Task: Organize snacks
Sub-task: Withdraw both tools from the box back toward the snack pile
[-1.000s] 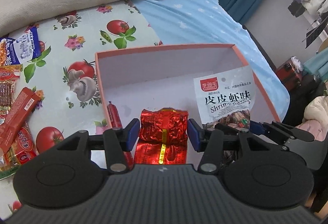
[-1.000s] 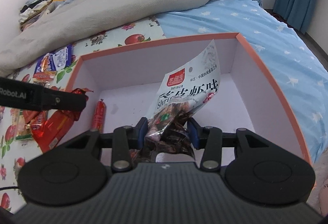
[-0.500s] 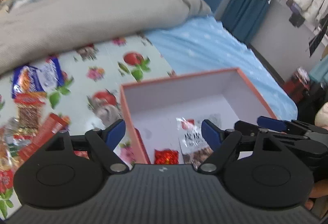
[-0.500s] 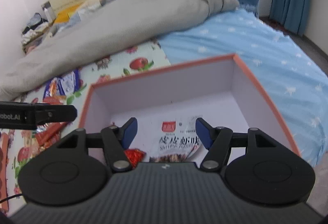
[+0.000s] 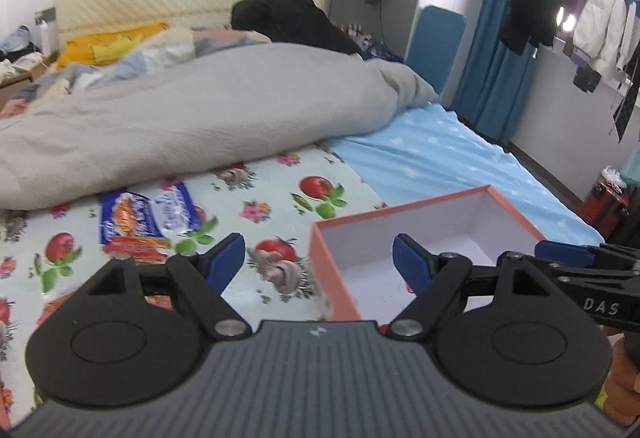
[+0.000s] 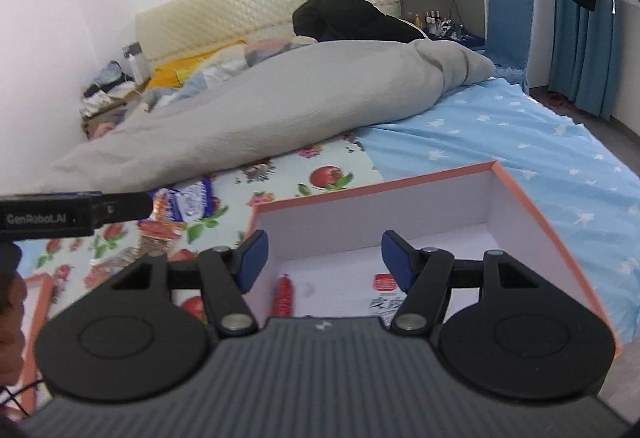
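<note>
An orange box (image 6: 532,213) with a white inside sits on the bed; it also shows in the left wrist view (image 5: 320,262). Inside it lie a red sausage stick (image 6: 283,296) and a white shrimp-snack bag (image 6: 380,302), both partly hidden by my right gripper's body. My right gripper (image 6: 323,258) is open and empty, raised above the box's near side. My left gripper (image 5: 318,258) is open and empty, raised over the box's left wall. A blue and orange snack pack (image 5: 148,215) lies on the fruit-print cloth (image 5: 304,193) left of the box.
A pile of loose snacks (image 6: 160,238) lies on the cloth left of the box. A grey duvet (image 6: 280,109) is heaped behind. Blue star-print sheet (image 6: 520,133) runs to the right. The left gripper's finger (image 6: 80,213) crosses the right wrist view at left.
Both grippers opened, letting the red foil pack and the shrimp bag drop into the box, then lifted and drew back. The left one has swung to the left.
</note>
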The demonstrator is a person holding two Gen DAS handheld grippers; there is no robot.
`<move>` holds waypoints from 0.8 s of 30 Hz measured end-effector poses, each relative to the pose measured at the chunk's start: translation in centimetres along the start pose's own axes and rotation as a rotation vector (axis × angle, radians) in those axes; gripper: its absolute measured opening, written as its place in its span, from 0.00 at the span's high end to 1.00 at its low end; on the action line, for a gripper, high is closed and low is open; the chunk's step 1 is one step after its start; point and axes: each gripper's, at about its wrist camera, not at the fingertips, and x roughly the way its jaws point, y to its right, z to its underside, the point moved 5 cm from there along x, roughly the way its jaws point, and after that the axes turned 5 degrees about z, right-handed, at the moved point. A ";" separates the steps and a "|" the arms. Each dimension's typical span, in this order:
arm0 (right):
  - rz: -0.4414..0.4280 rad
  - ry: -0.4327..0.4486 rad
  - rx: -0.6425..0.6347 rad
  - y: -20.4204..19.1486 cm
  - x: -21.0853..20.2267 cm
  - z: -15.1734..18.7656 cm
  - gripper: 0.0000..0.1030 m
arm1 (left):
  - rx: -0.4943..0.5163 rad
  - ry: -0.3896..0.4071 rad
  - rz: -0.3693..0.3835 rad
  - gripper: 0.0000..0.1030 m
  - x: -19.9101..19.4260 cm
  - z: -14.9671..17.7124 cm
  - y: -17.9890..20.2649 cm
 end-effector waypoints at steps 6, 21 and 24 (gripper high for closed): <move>-0.037 0.058 -0.028 -3.0 -1.6 0.7 0.37 | -0.007 0.037 -0.030 0.18 -3.4 1.7 -2.2; -0.108 0.076 -0.079 -9.3 -4.2 4.8 0.37 | -0.026 0.101 -0.088 0.18 -10.9 6.4 -7.0; -0.129 0.066 -0.066 -10.0 -4.4 5.6 0.37 | -0.074 0.108 -0.093 0.18 -12.2 7.9 -8.1</move>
